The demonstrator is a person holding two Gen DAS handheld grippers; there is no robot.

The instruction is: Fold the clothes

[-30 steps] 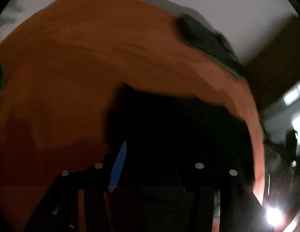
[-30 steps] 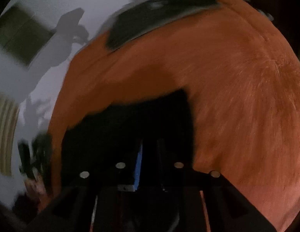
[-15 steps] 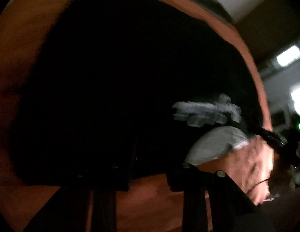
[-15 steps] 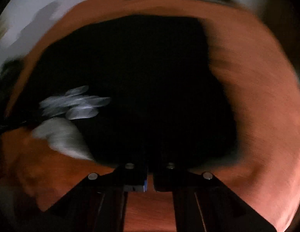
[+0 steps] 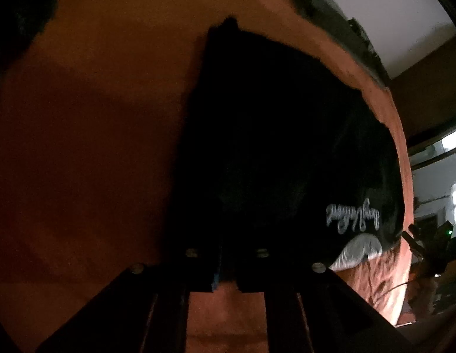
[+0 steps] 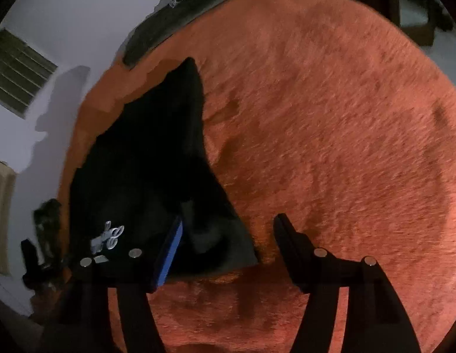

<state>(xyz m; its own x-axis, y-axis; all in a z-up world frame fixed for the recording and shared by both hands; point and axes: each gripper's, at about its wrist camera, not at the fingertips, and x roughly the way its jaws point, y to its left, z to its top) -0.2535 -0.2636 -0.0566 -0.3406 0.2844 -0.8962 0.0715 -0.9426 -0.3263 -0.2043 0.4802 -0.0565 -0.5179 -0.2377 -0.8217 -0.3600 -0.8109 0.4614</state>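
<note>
— Since half a second ago the black garment (image 5: 272, 147) has dropped from filling both views to a narrower shape lying on the orange fuzzy cover (image 6: 345, 147), and the right gripper (image 6: 228, 220) has let go.

— How do its fingers stand?

— Spread wide and opening. The garment's near corner lies between them, but neither pad presses it. The blue pad (image 6: 170, 253) sits over the black cloth, and the other finger is over bare cover.

— And the left gripper (image 5: 225, 273)?

— Fingers nearly together and closing, right at the garment's near edge. It's too dark to tell whether cloth is pinched between them.

— Where does the garment lie?

— Flat on the cover. One pointed corner reaches toward the far edge, where a dark strip (image 6: 184, 8) lies. The white lettering (image 5: 353, 216) is at the near end, close to the cover's side edge — blurred, unreadable.
</note>
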